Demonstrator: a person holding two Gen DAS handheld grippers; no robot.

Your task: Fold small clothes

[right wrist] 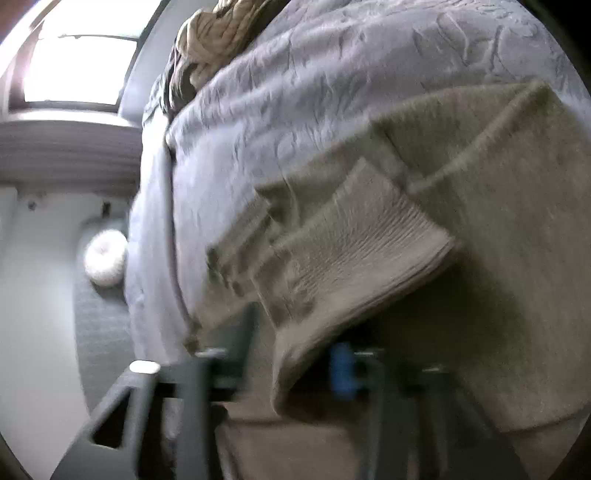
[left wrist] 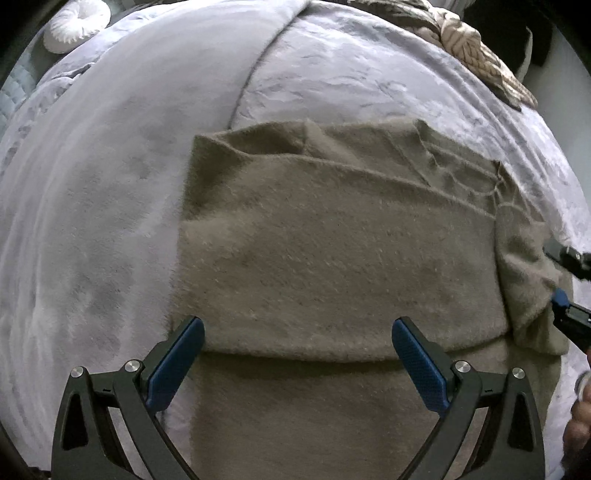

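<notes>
An olive-brown knit sweater (left wrist: 332,236) lies partly folded on a grey bedspread (left wrist: 92,184). My left gripper (left wrist: 297,328) is wide open and empty, its blue pads (left wrist: 177,365) hovering over the sweater's near folded edge. My right gripper (left wrist: 559,291) reaches in from the right edge and pinches the sweater's right side. In the blurred right wrist view the ribbed cuff or hem (right wrist: 362,251) drapes over the right gripper (right wrist: 343,369), whose jaws are mostly hidden by the cloth.
A beige patterned pillow (left wrist: 476,48) lies at the far right of the bed. A round white cushion (left wrist: 74,22) sits at the far left; it also shows on the floor side in the right wrist view (right wrist: 105,262). A bright window (right wrist: 77,62) is beyond.
</notes>
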